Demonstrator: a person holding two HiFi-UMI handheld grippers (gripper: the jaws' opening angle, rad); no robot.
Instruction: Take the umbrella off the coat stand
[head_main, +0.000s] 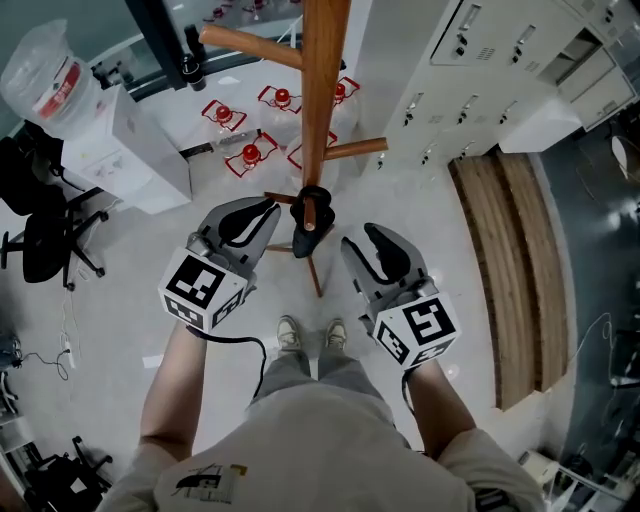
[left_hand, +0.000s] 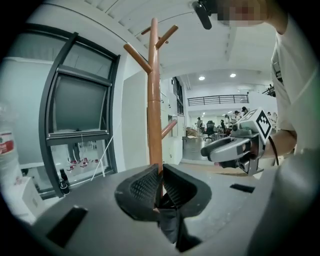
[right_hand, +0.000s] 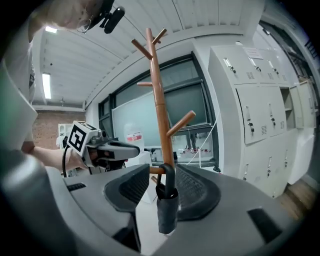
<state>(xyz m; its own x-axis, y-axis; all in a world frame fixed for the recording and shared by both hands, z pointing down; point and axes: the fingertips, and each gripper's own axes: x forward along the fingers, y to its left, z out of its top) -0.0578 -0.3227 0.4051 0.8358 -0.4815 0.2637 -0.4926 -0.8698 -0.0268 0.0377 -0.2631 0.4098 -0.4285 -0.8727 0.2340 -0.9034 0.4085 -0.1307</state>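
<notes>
Hanging by its loop from the lowest short peg of the single tall brown wooden coat stand, one dark folded umbrella is on the stand, not yet lifted off. Five pegs are counted on the stand in the right gripper view; the umbrella occupies one. Two hand-held grippers are present, one on either side of the umbrella in the head view, each carrying one cube with square markers. Left gripper: clenched, its two ribbed pads meeting, with the stand's pole showing directly behind them. Right gripper: released, its two pads standing apart with the umbrella and its loop between them, neither pad pressing on it. On the white floor beyond the stand are at least four clear water bottles with red caps. One black office chair is at the left and one bank of white lockers at the upper right. Two pale shoes of the person show below the grippers.
</notes>
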